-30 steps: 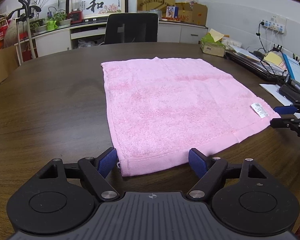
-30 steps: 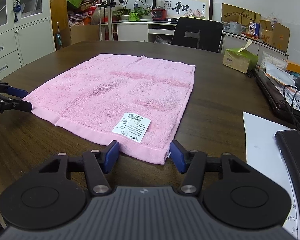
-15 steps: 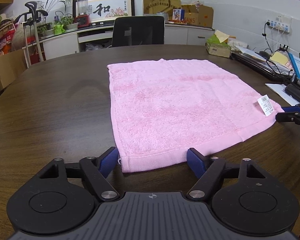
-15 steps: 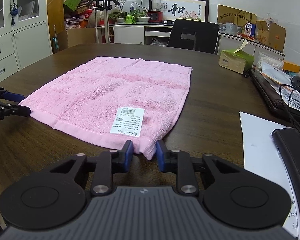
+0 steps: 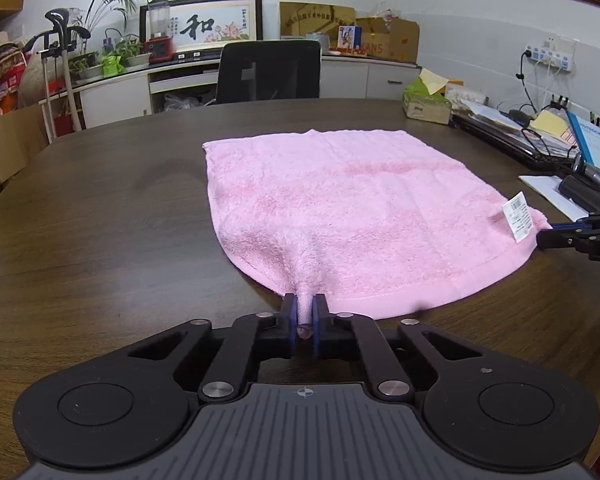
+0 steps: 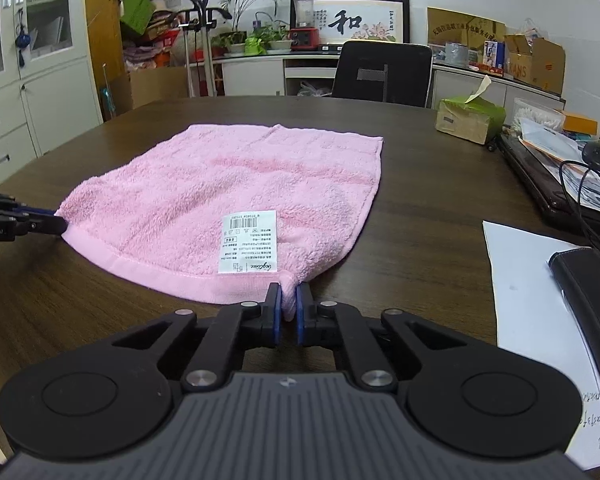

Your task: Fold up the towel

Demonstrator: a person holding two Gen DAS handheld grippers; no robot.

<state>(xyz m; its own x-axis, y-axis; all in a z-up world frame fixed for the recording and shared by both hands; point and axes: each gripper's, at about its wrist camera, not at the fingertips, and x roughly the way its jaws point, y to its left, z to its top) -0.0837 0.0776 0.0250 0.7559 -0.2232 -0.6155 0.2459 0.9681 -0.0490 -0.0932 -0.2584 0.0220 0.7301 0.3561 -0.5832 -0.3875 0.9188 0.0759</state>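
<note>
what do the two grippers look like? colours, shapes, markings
Both match: the left gripper and right gripper have a matte black body with a ribbed grey centre panel, two round discs at the sides, black linkage arms with silver pivot pins, and blue pads on the fingers. White lettering shows on their sides. No cables, hands or sleeves visible.

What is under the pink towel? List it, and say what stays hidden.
The pink towel lies on the dark wooden table, bare all round it. Both near corners are pinched, by the left gripper and the right gripper. The tabletop beneath the cloth is covered and cannot be checked.
</note>
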